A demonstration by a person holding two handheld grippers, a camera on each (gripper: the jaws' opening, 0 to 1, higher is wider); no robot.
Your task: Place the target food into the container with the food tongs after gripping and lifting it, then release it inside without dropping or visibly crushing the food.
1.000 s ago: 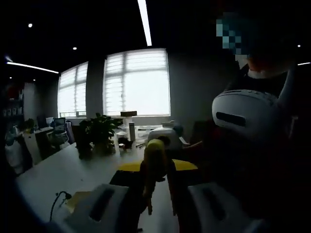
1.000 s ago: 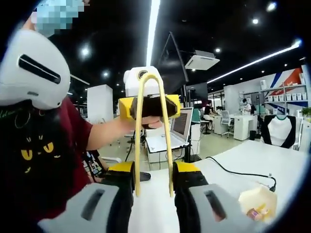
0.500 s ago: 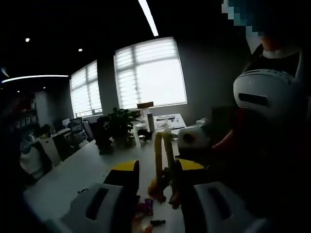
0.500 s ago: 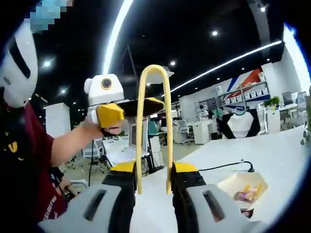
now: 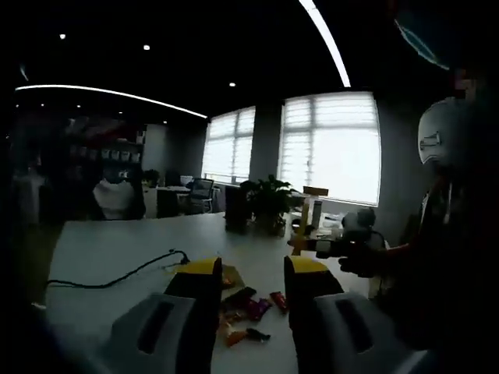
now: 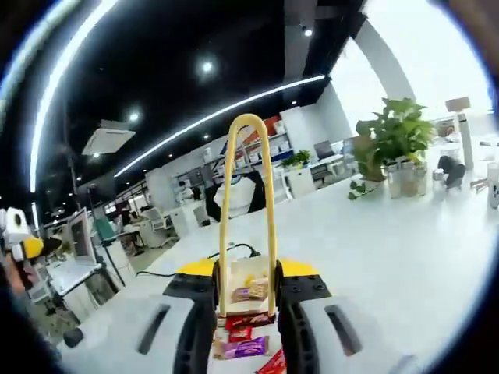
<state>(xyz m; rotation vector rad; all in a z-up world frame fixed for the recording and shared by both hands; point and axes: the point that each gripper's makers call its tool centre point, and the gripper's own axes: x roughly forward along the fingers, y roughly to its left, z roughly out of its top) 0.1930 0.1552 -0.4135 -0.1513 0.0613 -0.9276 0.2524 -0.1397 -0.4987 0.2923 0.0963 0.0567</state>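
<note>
My right hand-held gripper is clamped on the yellow plastic food tongs, which stand upright between its jaws, loop end uppermost. The working tips sit low between the jaws; I cannot tell whether they hold anything. My left hand-held gripper carries nothing, jaws moderately parted.

The target food, a scatter of small wrapped snack bars in red and purple foil, lies on the white desk just ahead of the right jaws. The shallow pale yellow container sits just beyond them, already holding a few wrapped pieces.

Assessment: this is the approach to the pick. To do it well, I should single out one wrapper, straddle it squarely with both tips, and close only until it stops slipping. A tilted lift risks a drop.
</note>
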